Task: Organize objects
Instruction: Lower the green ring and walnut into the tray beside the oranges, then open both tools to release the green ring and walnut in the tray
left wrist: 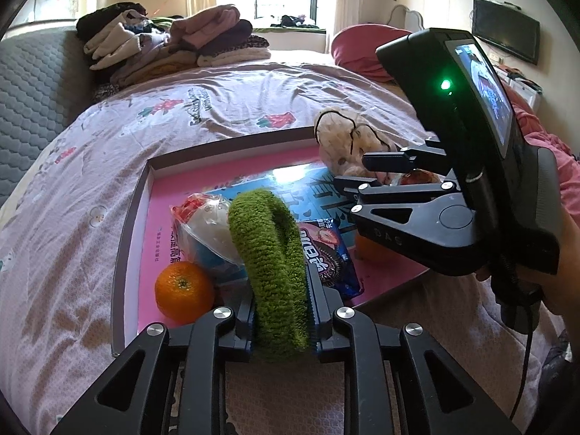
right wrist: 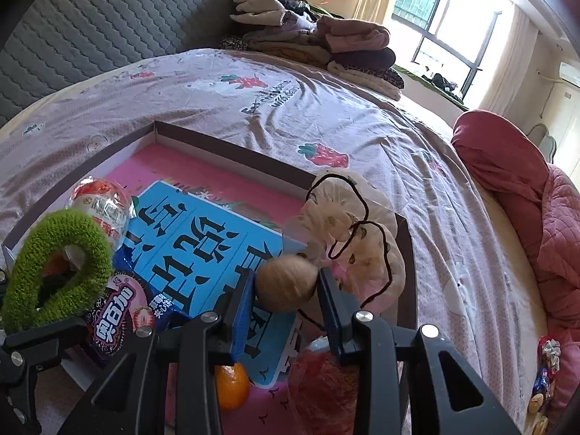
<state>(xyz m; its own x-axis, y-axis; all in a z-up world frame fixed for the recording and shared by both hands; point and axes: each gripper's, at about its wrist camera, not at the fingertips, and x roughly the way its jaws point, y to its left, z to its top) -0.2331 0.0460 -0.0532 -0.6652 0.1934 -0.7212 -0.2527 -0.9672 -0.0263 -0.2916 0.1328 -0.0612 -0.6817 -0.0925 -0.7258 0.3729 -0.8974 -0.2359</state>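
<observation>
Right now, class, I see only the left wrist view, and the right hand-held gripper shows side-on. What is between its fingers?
Observer: A walnut, pinched in the right hand-held gripper.
Operator: Is anything lying on the bed far off to the right of the tray?
Observer: Yes, a few small wrapped things, perhaps sweets, lie beside the red quilt.
Operator: And the green loop in my left hand-held gripper?
Observer: From the right wrist view, the green loop stands up as an open ring, not squashed flat.
</observation>
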